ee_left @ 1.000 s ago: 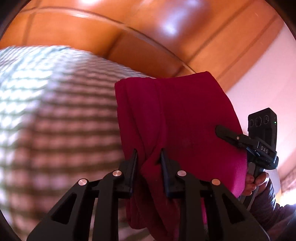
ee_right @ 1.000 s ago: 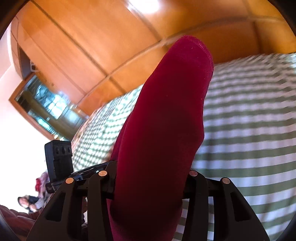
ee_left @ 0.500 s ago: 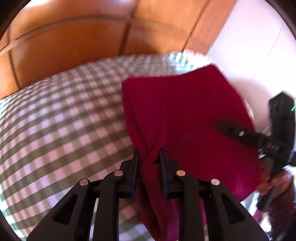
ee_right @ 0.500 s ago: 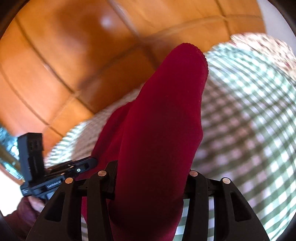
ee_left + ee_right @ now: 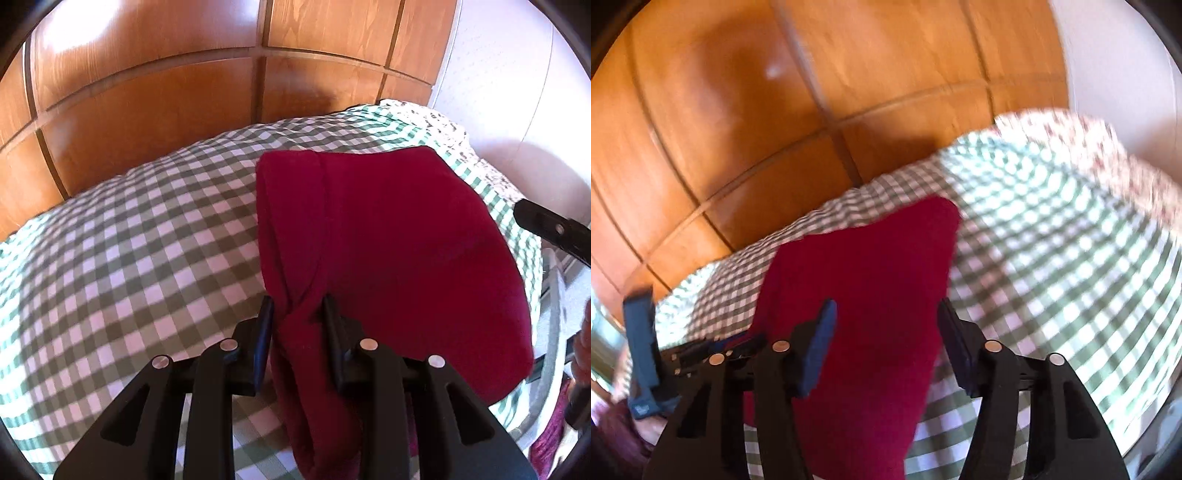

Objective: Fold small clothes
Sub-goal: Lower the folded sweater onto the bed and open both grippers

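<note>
Left gripper (image 5: 297, 317) — jaws clamped a red garment (image 5: 388, 258) | right gripper (image 5: 886, 332) — jaws spread wide around it | checked bed (image 5: 129, 258) below

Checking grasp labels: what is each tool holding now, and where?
Left tool pinches a bunched edge of the dark red knit garment. Right tool is open around it, not gripping.

I see open checked bedspread (image 5: 140, 251) left; the wooden headboard (image 5: 166, 110) blocks the far side, a wall (image 5: 517, 92) right.
</note>
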`<action>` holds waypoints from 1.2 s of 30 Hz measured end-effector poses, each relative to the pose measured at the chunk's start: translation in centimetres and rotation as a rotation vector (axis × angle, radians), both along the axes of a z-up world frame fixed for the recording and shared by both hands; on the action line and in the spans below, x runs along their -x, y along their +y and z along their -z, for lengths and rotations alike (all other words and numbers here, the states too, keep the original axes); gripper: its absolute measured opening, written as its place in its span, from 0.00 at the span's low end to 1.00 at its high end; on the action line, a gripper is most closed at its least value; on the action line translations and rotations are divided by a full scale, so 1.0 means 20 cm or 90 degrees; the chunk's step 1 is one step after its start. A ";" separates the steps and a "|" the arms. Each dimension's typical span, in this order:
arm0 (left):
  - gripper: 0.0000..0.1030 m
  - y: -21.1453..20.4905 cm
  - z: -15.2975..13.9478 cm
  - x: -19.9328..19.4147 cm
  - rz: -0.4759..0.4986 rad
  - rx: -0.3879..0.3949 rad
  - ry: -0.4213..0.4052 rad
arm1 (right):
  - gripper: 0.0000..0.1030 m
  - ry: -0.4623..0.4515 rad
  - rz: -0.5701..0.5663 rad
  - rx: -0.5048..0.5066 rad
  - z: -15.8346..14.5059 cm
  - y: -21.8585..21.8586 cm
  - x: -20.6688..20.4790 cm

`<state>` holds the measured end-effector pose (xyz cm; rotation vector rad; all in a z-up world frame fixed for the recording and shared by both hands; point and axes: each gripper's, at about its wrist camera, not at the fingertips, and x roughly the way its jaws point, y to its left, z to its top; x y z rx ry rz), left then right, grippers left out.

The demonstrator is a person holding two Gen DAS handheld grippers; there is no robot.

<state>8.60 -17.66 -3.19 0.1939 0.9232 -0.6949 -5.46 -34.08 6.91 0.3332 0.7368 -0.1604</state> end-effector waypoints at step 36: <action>0.49 0.20 -0.08 0.24 -0.093 0.013 -0.041 | 0.70 0.092 0.003 0.145 0.24 0.47 0.14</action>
